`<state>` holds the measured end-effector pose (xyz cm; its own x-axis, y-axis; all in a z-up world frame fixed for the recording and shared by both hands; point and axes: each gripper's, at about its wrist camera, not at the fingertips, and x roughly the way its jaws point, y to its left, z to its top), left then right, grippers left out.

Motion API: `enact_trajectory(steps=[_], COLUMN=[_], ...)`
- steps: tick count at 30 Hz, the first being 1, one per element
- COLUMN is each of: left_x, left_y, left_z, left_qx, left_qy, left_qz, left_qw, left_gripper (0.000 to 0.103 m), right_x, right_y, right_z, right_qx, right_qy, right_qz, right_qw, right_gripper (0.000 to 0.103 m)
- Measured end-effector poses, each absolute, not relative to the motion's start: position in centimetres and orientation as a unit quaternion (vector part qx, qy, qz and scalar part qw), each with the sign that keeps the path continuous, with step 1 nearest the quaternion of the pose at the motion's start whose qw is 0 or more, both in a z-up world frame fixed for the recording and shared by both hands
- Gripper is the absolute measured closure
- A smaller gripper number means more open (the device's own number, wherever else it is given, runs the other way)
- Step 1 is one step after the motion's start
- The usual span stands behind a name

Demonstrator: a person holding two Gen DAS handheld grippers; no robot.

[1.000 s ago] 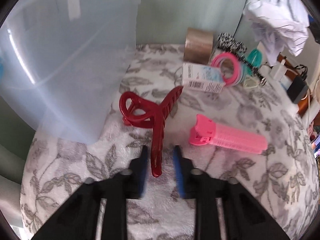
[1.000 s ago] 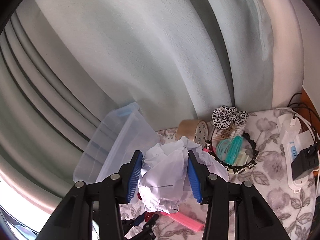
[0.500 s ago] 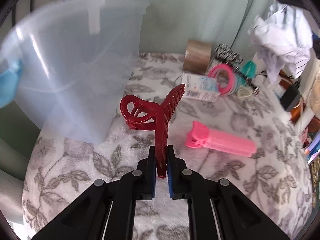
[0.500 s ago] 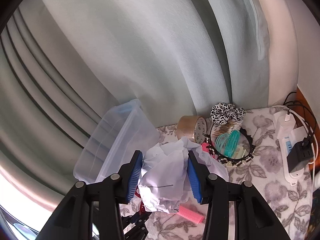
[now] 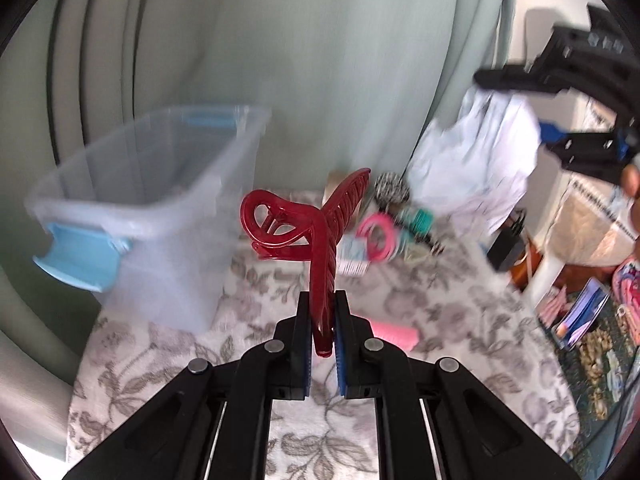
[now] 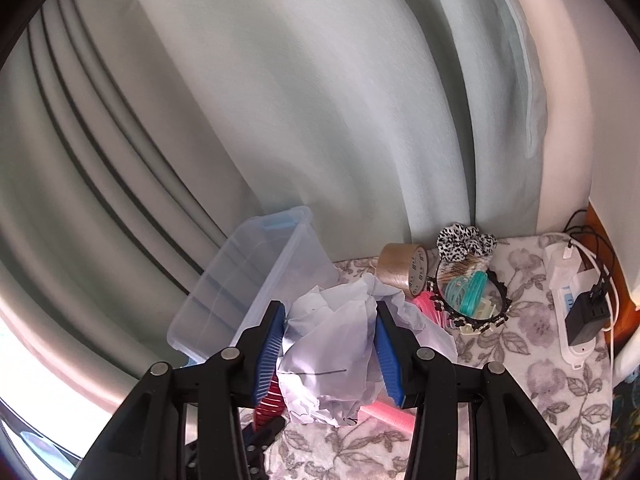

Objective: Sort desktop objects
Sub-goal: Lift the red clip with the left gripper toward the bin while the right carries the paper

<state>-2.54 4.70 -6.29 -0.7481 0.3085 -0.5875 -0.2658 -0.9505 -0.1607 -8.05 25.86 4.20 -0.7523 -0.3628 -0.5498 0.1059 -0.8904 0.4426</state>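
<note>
A glossy, smooth red plastic clip, crumpled matt paper, a translucent plastic bin and a fleecy flowered cloth are seen.

- The claw clip in my left gripper is glossy dark red.
- My gripper pads are bright blue and the arms are black.
- The paper in my right gripper, at lower centre, is white with a thin dark line.
- The bin is clear, with pale blue latches.
- The cloth is white with a grey leaf-and-flower print.
- The scrunchie at right is black-and-white spotted.
- The tape is tan.
- The roller is pink.
- The hair ties are teal.
- The curtain is pale grey-green.
- The power strip is white; the plug is black.
</note>
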Motion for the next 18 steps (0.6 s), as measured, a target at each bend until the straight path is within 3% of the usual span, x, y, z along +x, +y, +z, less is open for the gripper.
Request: enact_trajectory(steps=[18], left_x=[-1.6], left_y=[-2.2], left_z=[1.3], left_qx=[-0.235], left_qy=[-0.065], left_qz=[0.965], left_qw=[0.101], left_gripper=[0.094], right_x=[-9.1], right_y=[17.9], right_z=[8.2], right_qx=[0.303], right_qy=[-0.136], right_qz=[-0.925], right_qw=[0.183], right_gripper=[0.056])
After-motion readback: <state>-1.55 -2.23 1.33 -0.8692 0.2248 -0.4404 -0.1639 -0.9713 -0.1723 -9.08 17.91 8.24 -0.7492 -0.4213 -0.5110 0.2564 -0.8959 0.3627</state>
